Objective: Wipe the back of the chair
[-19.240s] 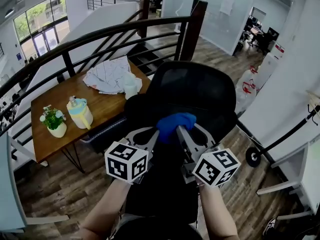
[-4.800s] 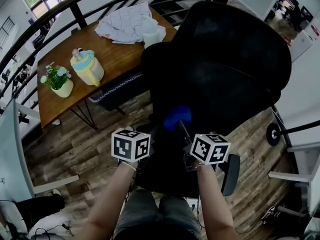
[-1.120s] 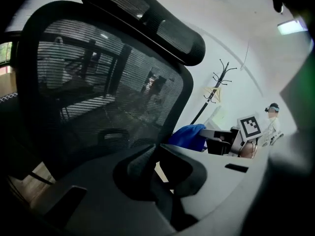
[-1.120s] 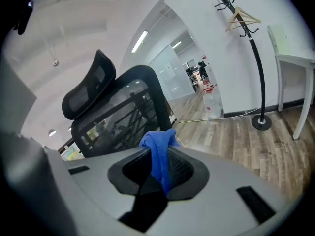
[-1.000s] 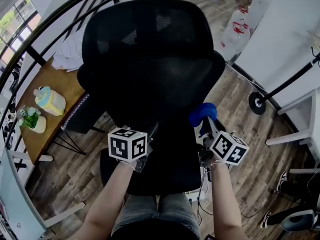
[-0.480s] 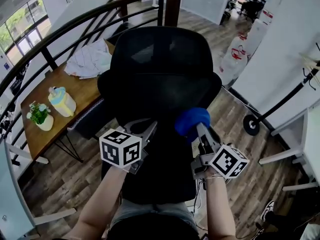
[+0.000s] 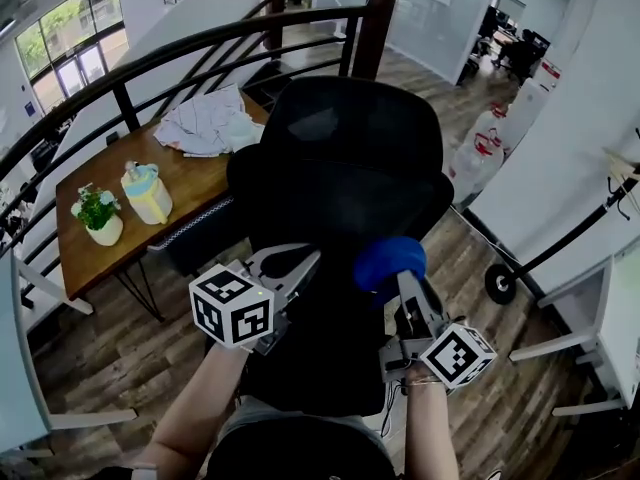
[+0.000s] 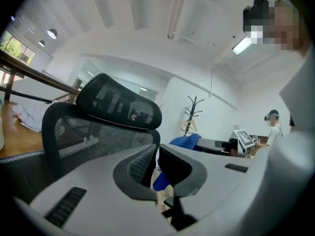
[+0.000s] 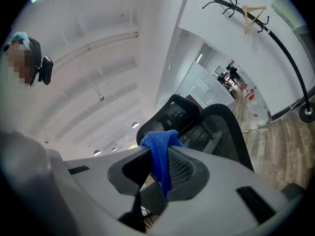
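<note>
Since half a second ago the cloth (image 7: 390, 263) has dropped slightly down the back of the chair (image 7: 340, 158), and more of the table (image 7: 190, 178) has come into sight. On the table a pot (image 7: 106, 234) holds a small flowering plant (image 7: 95, 208); a lidded jug (image 7: 148, 194) stands just beside it, contents not visible. My right gripper (image 7: 402, 276) is clamped on the cloth at the lower middle of the chair back, below the headrest. My left gripper (image 7: 306, 260) has its jaws drawn together on nothing, near the cloth's left. Both grippers point forward and up.
</note>
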{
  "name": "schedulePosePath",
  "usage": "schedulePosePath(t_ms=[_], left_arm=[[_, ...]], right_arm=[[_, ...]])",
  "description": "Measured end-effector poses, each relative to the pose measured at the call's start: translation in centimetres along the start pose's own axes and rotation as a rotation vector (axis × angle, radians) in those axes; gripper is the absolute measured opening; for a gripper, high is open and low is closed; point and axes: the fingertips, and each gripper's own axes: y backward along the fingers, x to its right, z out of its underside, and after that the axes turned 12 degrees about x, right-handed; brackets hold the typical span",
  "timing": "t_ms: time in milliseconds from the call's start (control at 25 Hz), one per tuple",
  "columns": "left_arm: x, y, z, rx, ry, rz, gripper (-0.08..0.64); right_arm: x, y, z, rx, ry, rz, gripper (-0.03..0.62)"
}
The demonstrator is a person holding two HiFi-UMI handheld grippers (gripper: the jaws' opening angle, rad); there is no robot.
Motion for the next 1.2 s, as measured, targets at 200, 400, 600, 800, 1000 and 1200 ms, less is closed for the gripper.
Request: schedulePosePath(t_ms=[200, 400, 600, 800, 1000, 1200], left_arm=[[-1.0, 1.0, 2.2, -0.104, 0.012, -0.091, 0.028], [-0.5, 1.6, 4.1, -0.158, 0.023, -0.096, 0.028], [0.5, 1.8, 4.9, -0.154, 0.064, -0.075, 0.028], [0.5, 2.0, 4.7, -0.147, 0.081, -0.071, 0.028], [0.6, 2.0, 4.9, -0.149, 0.088, -0.068, 0.028], [0.5, 1.8, 5.6, -0.180, 0.100, -0.054, 0.028]], right_arm=[[-1.0, 0.6, 2.0, -0.056, 0.038, -0.023, 0.091], [-2.0, 1.0, 3.8, -0.100, 0.084, -0.037, 0.089], [-2.0, 1.5, 4.6, -0.113, 0.074, -0.024, 0.087], [-1.9, 1.6, 4.3, -0.109, 0.070, -0.021, 0.086], [-1.6, 1.7, 4.3, -0.111, 0.072, -0.011, 0.083], [-1.5, 1.4, 4.3, -0.127, 0.066, -0.011, 0.083]])
